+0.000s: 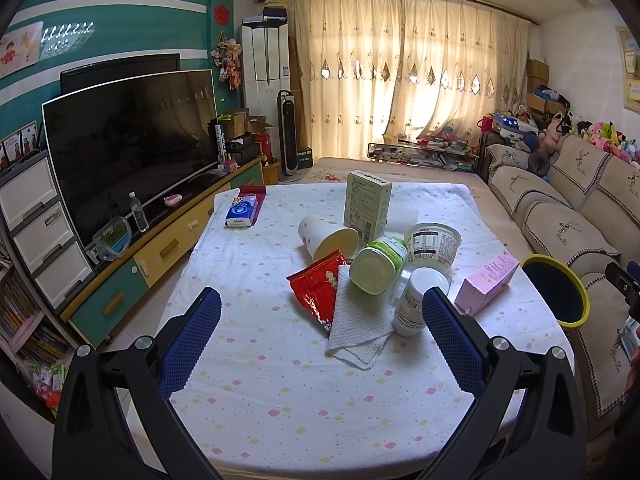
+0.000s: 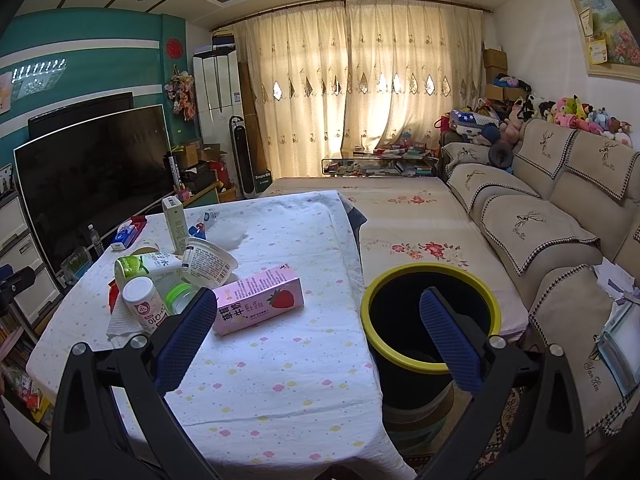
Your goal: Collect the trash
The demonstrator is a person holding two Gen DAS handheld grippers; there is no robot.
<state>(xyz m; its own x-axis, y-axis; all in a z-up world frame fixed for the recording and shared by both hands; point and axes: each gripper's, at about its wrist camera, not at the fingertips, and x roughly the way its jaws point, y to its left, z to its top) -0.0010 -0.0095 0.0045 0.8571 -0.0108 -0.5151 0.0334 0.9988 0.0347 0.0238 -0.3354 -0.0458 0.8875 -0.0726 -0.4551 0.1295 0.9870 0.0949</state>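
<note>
Trash lies in a heap on the table [image 1: 280, 400]: a red snack wrapper [image 1: 318, 288], a white paper towel [image 1: 358, 324], a tipped paper cup [image 1: 326, 236], a green-labelled jar [image 1: 378, 266], a white pill bottle [image 1: 416, 300], a yogurt tub [image 1: 432, 242], a pink strawberry milk carton [image 1: 490, 282] [image 2: 258, 302] and an upright pale green box [image 1: 367, 204]. My left gripper [image 1: 322, 304] is open, hovering just short of the wrapper and towel. My right gripper [image 2: 318, 308] is open between the carton and the yellow-rimmed black bin [image 2: 430, 320], holding nothing.
A blue tissue pack [image 1: 240, 210] lies at the table's far left. The bin stands on the floor off the table's right edge, beside a beige sofa [image 2: 560, 232]. A TV [image 1: 128, 140] and cabinet line the left wall.
</note>
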